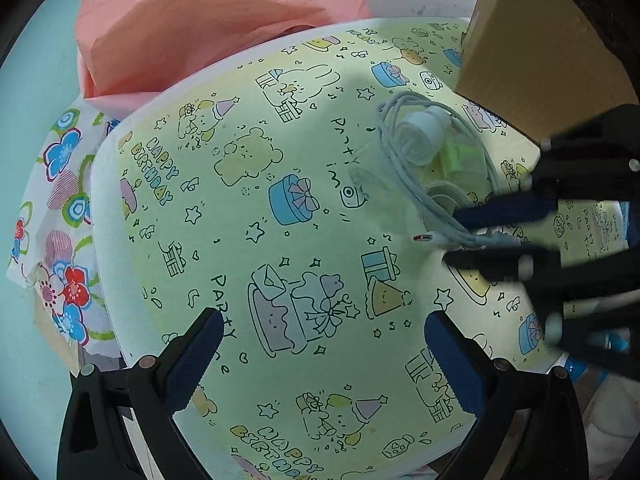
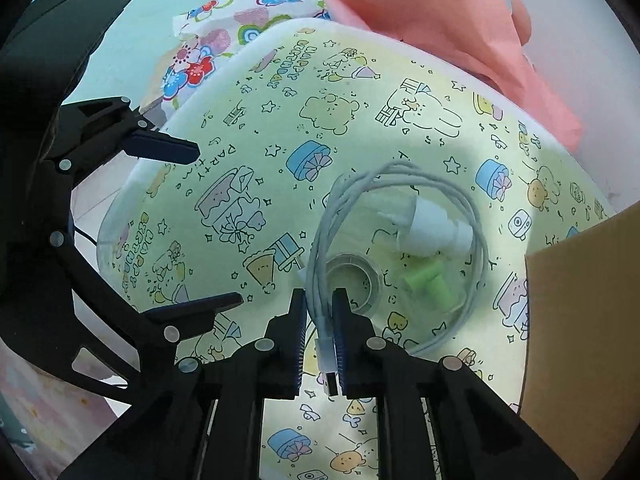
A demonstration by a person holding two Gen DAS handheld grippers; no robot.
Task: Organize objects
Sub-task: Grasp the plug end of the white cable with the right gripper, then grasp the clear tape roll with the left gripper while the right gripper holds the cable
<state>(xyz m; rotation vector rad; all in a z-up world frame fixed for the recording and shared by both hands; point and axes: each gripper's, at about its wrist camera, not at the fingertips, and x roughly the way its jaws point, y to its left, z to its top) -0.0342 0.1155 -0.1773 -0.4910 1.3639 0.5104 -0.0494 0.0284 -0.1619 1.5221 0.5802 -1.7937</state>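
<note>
Where the left view blurs it, right hand-held gripper [image 2: 319, 320] pinches the cable [image 2: 400, 184] — tape roll [image 2: 354, 276] plain, left hand-held gripper [image 1: 320, 344] spread wide.

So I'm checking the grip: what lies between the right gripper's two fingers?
The pale blue charging cable, pinched near its USB plug, shown in the right wrist view. Nothing else sits in that gap.

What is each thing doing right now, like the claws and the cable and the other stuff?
Right claw: shut on the cable.
Left claw: open, holding nothing.
Cable: coiled loosely on the tablecloth, plug end pinched.
Tape roll: lying flat inside the coil.
White piece: lying on its side.
Green piece: lying flat.
Pink bag: crumpled.
</note>
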